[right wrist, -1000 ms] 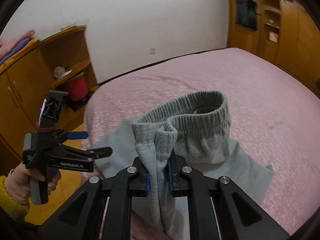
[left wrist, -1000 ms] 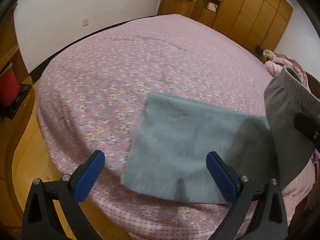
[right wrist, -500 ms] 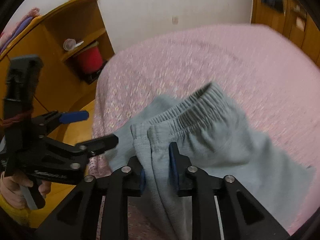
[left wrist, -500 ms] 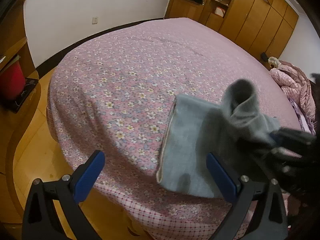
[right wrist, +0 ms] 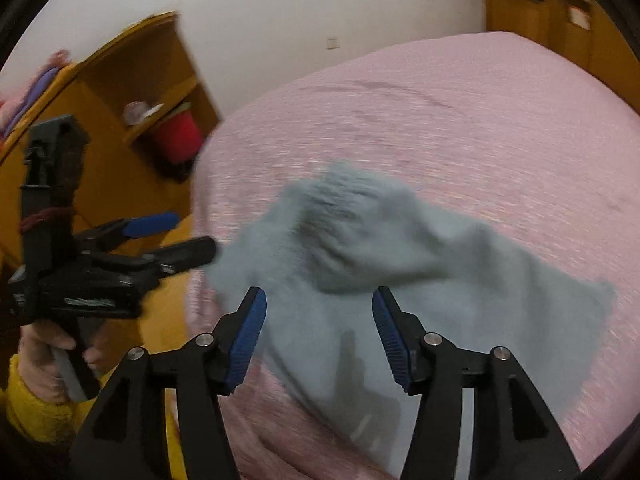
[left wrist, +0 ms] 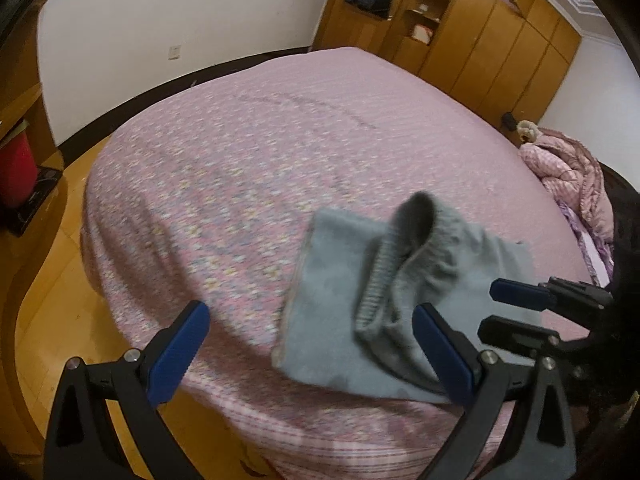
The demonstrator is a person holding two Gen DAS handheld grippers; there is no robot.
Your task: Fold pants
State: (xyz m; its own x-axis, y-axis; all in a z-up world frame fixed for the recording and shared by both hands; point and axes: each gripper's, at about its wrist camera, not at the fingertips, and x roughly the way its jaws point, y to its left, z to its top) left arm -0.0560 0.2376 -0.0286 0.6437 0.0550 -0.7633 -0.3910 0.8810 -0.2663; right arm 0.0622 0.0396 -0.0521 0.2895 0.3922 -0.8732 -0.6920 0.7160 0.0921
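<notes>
Grey knitted pants [left wrist: 400, 292] lie loosely folded near the corner of the pink flowered bed [left wrist: 260, 152].
The right claw [right wrist: 318, 334] is opening, nothing clamped; the left claw [left wrist: 308, 350] stands wide apart, empty.

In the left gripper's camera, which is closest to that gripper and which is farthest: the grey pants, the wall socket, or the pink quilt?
1. Grey pants: just ahead of the left gripper, on the near edge of the bed.
2. Pink quilt: bunched at the bed's right side, farther back.
3. Wall socket: on the white wall beyond the bed, upper left.
</notes>
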